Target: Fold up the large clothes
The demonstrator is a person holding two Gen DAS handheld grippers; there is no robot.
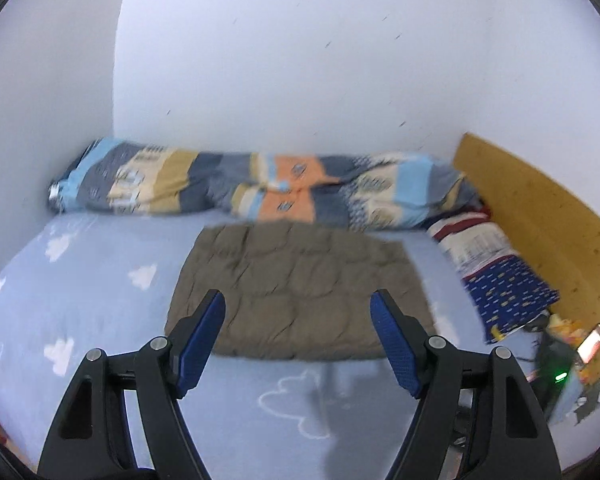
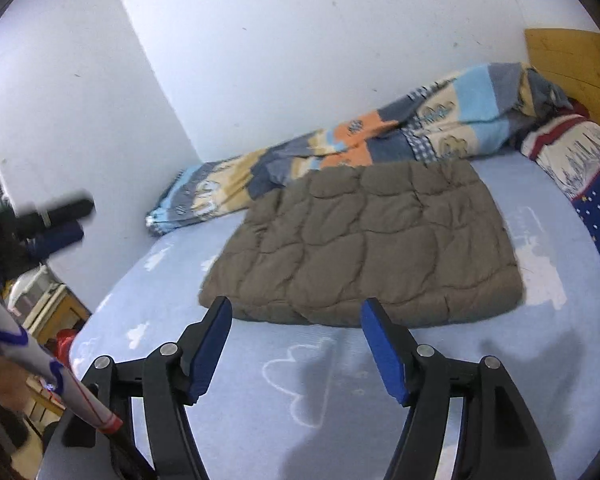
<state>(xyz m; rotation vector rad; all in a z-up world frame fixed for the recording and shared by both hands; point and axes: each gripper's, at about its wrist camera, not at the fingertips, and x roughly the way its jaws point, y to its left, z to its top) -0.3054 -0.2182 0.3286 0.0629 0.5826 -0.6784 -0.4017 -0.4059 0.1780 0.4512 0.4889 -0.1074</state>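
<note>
Already folded into a flat rectangle, the olive-brown quilted padded garment (image 2: 374, 240) is laid mid-bed on the pale blue cloud-printed sheet (image 2: 228, 392), just in front of the rolled patchwork duvet (image 2: 380, 136). Nothing is gripped: the left gripper (image 1: 298, 340) and right gripper (image 2: 296, 344) are held spread and empty above the sheet. The garment is judged soft, puffy, light and springy; thick folded edges or corners are best pinched.

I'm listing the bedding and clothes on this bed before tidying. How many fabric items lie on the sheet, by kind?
Folded brown quilted garment: 1
Rolled patchwork duvet: 1
Pillow, navy and white print: 1
Total: 3
</note>
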